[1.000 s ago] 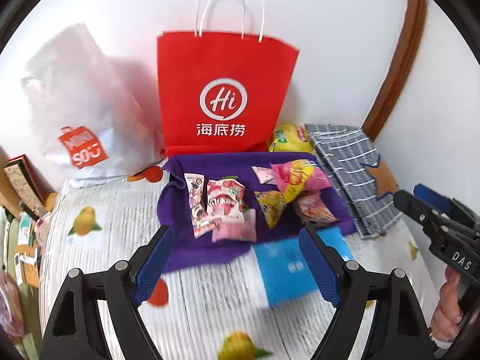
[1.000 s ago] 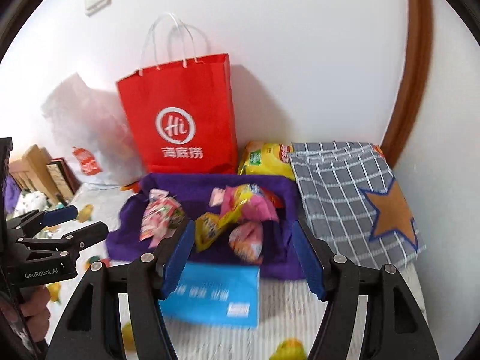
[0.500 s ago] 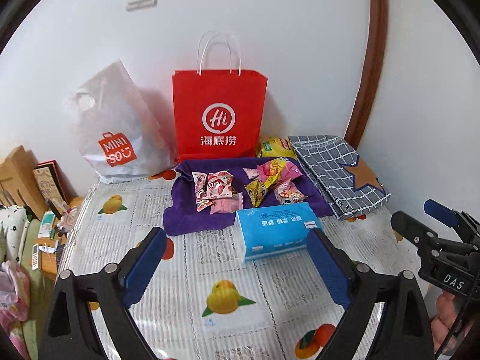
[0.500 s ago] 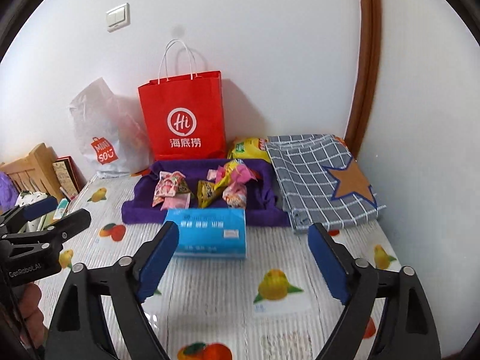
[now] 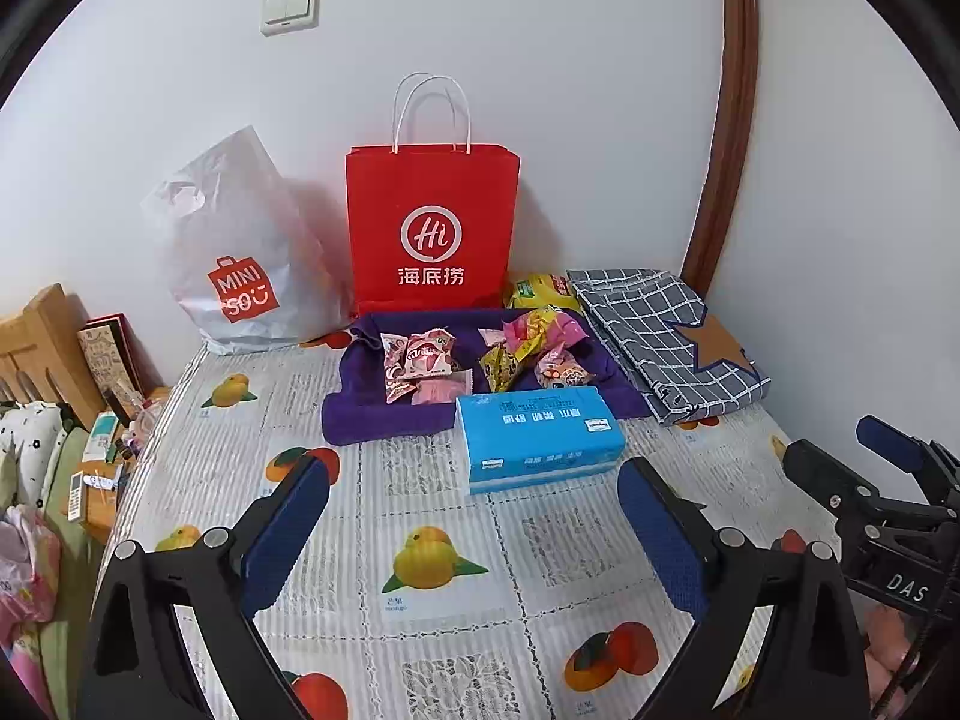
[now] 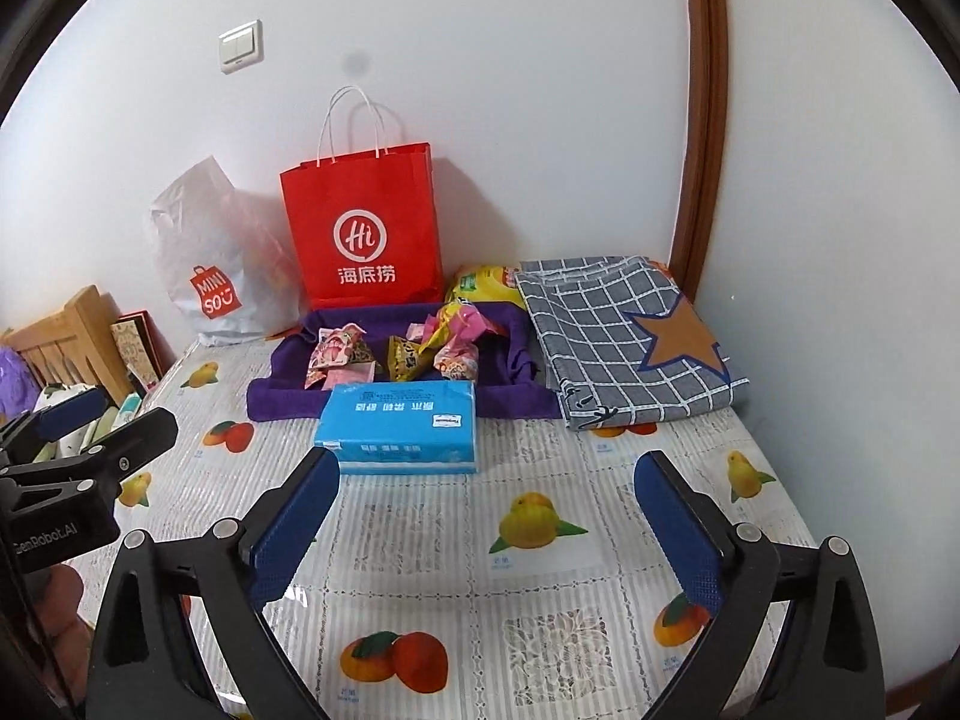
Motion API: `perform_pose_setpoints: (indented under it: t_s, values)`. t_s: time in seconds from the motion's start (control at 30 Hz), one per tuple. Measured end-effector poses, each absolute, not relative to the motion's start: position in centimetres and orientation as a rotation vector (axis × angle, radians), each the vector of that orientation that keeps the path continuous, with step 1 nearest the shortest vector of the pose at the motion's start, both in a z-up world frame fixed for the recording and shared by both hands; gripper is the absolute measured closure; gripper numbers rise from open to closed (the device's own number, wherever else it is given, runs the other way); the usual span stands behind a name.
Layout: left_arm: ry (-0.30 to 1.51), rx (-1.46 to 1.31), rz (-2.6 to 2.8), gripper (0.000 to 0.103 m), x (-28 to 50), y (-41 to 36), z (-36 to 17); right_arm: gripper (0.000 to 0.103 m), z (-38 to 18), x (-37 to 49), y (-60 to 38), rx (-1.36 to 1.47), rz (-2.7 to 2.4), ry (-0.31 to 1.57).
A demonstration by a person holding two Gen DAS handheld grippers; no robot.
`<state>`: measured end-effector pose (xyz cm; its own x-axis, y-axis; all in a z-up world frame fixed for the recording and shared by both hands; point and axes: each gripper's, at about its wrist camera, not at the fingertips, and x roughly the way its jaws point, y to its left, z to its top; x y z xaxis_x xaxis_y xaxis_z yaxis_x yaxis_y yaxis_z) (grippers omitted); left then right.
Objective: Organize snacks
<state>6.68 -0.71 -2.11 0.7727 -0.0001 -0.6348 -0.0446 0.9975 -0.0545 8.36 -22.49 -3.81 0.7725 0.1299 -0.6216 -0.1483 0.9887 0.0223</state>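
While both claws hang over the glossy, fruit-printed tablecloth (image 5: 432,516), the crinkly foil snack packets (image 5: 480,357) lie heaped on a soft purple cloth (image 5: 384,420) at the centre of each frame, well beyond the fingertips. The left gripper (image 5: 474,516) has its blue-padded jaws spread wide with nothing between them. The right gripper (image 6: 486,510) is opening its jaws, also with nothing between them. A rectangular blue tissue pack (image 5: 537,435) sits just below the purple cloth, between the claws and the snacks. Above the cloth a stiff red paper bag (image 5: 432,234) stands upright against the wall, a wrinkled white plastic bag (image 5: 240,258) to its left, a yellow packet (image 5: 540,291) to its right. A folded grey checked fabric with a brown star (image 6: 624,336) lies at the right.
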Motion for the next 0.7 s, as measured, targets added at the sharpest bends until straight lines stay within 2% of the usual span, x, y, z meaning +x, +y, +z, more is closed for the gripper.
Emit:
perform_pose_setpoints:
  t_s: [0.7]
  values:
    - [0.680, -0.061, 0.037, 0.006, 6.21, -0.67, -1.76, 0.005, -3.53, 7.57, -22.78, -0.017, 0.144, 0.655]
